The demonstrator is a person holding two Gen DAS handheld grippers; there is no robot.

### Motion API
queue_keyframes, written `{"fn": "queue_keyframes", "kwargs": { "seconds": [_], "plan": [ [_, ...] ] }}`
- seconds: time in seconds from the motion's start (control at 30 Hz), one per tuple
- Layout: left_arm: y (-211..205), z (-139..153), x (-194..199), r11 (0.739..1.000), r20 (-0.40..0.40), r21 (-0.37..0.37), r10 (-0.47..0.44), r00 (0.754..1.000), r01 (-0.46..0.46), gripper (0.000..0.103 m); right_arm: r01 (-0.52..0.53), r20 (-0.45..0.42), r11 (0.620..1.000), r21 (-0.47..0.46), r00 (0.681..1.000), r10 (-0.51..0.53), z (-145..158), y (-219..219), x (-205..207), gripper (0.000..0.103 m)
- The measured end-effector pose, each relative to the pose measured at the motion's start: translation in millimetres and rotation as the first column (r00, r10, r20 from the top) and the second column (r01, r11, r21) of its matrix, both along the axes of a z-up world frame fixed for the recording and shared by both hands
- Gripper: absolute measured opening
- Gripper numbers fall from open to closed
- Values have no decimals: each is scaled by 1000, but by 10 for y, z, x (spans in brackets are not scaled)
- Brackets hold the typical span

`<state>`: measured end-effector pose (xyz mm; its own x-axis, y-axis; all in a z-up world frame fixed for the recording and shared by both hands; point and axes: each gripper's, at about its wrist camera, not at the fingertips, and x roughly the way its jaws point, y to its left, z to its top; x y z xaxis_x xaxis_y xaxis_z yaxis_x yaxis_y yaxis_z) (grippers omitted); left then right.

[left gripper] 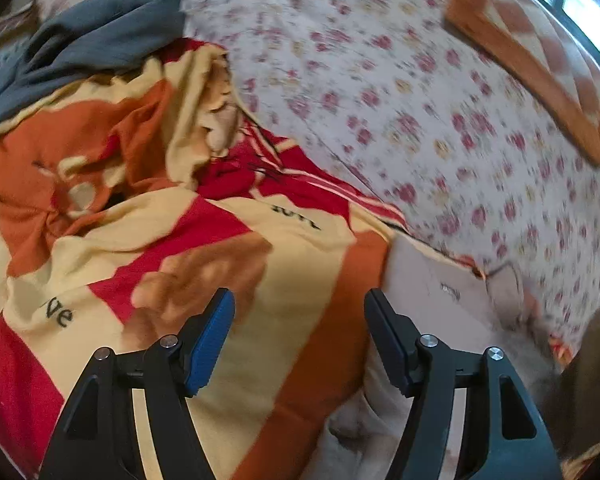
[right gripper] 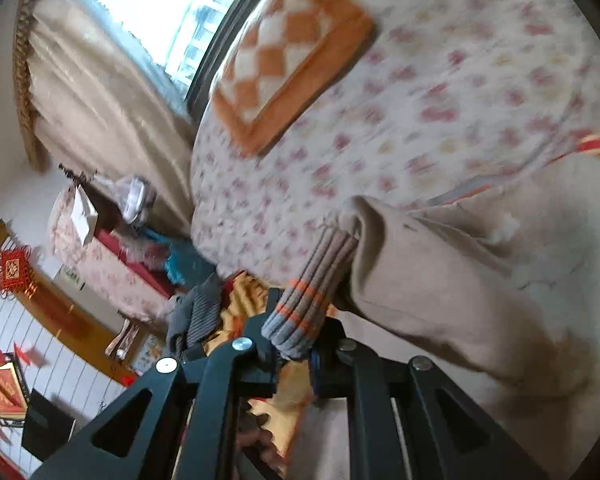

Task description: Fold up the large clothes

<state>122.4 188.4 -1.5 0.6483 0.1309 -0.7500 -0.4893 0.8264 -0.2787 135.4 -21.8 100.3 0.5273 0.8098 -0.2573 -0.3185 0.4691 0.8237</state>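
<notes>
A beige sweater (right gripper: 460, 288) lies on a bed covered by a flowered sheet (right gripper: 440, 92), with its grey ribbed cuff (right gripper: 300, 308), banded in orange, pinched between the closed jaws of the right gripper (right gripper: 294, 356). The sleeve runs from that cuff up and back to the body of the sweater, which spreads across the sheet toward the right of the right wrist view.

In the left wrist view the left gripper (left gripper: 300, 340) hangs with its jaws apart and nothing between them, above a red, yellow and orange blanket (left gripper: 180, 220) printed with dark lettering. An edge of the beige sweater (left gripper: 432, 292) lies on the sheet just beside that blanket, under the gripper's right finger (left gripper: 388, 344).

A grey garment (left gripper: 92, 44) is bunched on the far side of the blanket. An orange and white checked cloth (left gripper: 540, 72), folded flat, rests on the sheet well apart from the sweater, near the window (right gripper: 172, 8). A pale curtain (right gripper: 92, 92) hangs beside the window.
</notes>
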Motion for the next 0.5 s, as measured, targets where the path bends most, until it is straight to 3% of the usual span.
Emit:
{"fn": "queue_keyframes", "kwargs": {
  "seconds": [0.1,0.13,0.17,0.2,0.33,0.43,0.5],
  "plan": [
    [33,-53,32,1000,-13,-23,-7,1000,7,54,0,-24,997,-76,1000,-2,-273,418,277,19],
    [31,-78,53,1000,-23,-27,-17,1000,17,54,-10,-51,994,-110,999,4,-428,532,331,29],
    [16,-88,67,999,-27,-30,-24,999,23,54,-38,-79,991,-128,996,28,-568,604,357,47],
    [-6,-97,84,999,-27,-35,-33,999,32,54,-64,-123,984,-164,991,44,-733,628,363,53],
    [-120,-52,126,996,-8,-30,-82,997,82,54,-127,-208,968,-217,975,81,-1030,291,201,55],
    [-218,-1,128,989,23,-31,-142,990,143,54,-132,-149,932,-337,985,86,-961,-94,40,55],
    [-315,4,135,976,47,-54,-208,977,210,54,-108,-61,876,-471,994,90,-830,-440,-92,54]
  ]
}}
